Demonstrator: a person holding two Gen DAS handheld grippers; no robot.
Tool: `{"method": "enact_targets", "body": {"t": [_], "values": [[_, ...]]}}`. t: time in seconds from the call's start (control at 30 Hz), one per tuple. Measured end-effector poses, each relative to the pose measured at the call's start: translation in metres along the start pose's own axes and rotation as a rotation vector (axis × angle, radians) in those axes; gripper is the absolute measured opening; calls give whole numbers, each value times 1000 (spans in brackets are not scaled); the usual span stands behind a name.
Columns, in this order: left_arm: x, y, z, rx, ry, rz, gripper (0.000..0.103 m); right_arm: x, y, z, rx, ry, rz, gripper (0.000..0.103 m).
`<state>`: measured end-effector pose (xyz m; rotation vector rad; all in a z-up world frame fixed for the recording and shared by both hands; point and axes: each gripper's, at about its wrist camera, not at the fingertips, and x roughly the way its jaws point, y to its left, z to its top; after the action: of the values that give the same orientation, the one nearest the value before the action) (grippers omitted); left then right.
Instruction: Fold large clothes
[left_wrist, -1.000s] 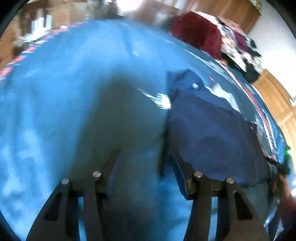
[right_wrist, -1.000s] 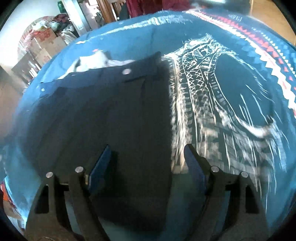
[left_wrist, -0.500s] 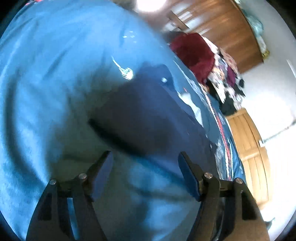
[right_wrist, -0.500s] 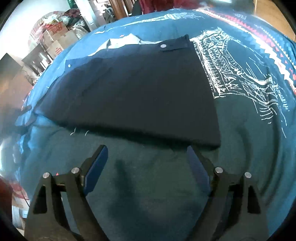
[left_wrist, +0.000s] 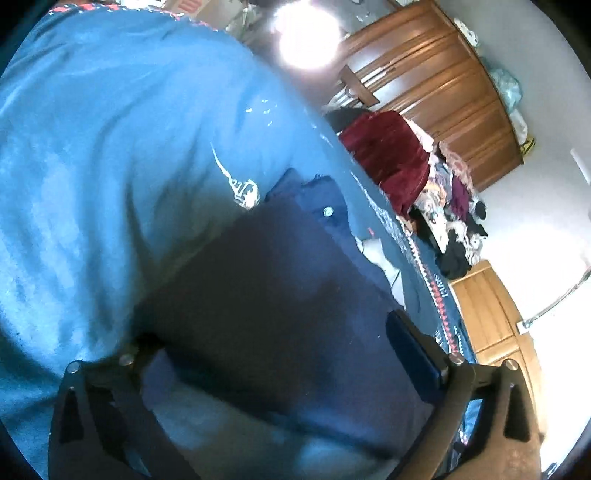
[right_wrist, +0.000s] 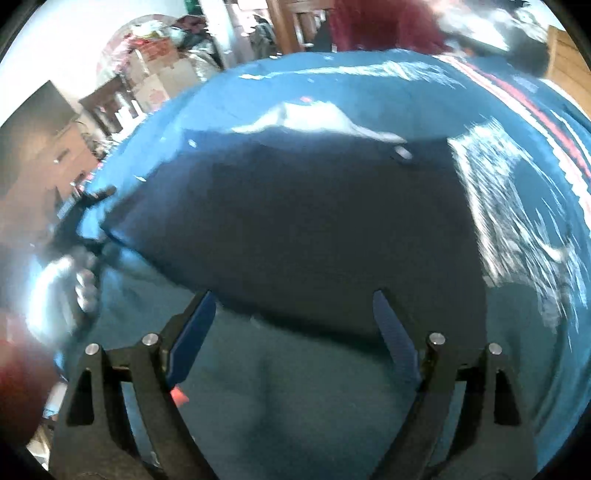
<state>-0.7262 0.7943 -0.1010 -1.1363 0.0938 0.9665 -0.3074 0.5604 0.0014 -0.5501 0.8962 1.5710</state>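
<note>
A dark navy garment with a silver button lies folded flat on a blue bedspread. My left gripper is open and hovers low over the garment's near edge, its blue pads wide apart with nothing pinched. In the right wrist view the same garment fills the middle, with white cloth showing along its far edge. The right gripper is open just short of the garment's near hem. A blurred hand with a dark tool shows at the garment's left corner.
The bedspread carries a white printed pattern and a red-and-white striped border. A maroon cloth heap and mixed clothes lie past the bed, before a wooden wardrobe. Cardboard boxes stand at the back.
The right gripper drew back off the garment to its near hem, then closed in again. The left gripper swung from bare bedspread onto the garment's edge. Both stayed open.
</note>
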Motion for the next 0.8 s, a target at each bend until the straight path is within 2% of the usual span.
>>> {"method": "enact_targets", "body": {"t": [0.03,0.07,0.1,0.13,0.17,0.2,0.33,0.43,0.5,0.63,0.73,0.77,0.8], "values": [[1,-2,1,6,1,-1,91,3,7,10,-13,-6,17,86],[2,-4,2,17,6,-4,61,7,16,25,-31,-18,39,86],[4,-5,2,23,16,-18,40,12,25,39,-40,-27,64,86],[7,-5,3,21,33,-44,4,22,35,58,-47,-25,111,86],[9,-7,2,32,38,-43,6,30,42,71,-53,-15,141,86],[9,-16,1,81,27,-8,6,41,52,90,-65,-8,170,86],[2,-64,-10,318,-26,61,7,87,96,154,-122,41,262,87],[3,-101,-21,487,-42,68,8,132,134,200,-157,134,308,88],[4,-118,-30,558,-42,60,8,171,164,223,-181,249,352,90],[17,-150,-53,682,-18,39,8,225,207,231,-311,391,130,90],[27,-163,-65,720,2,16,8,242,199,228,-326,369,-43,89],[30,-165,-68,720,9,7,8,243,186,228,-286,341,-69,89],[31,-165,-72,718,12,5,8,243,172,226,-238,323,-48,88]]}}
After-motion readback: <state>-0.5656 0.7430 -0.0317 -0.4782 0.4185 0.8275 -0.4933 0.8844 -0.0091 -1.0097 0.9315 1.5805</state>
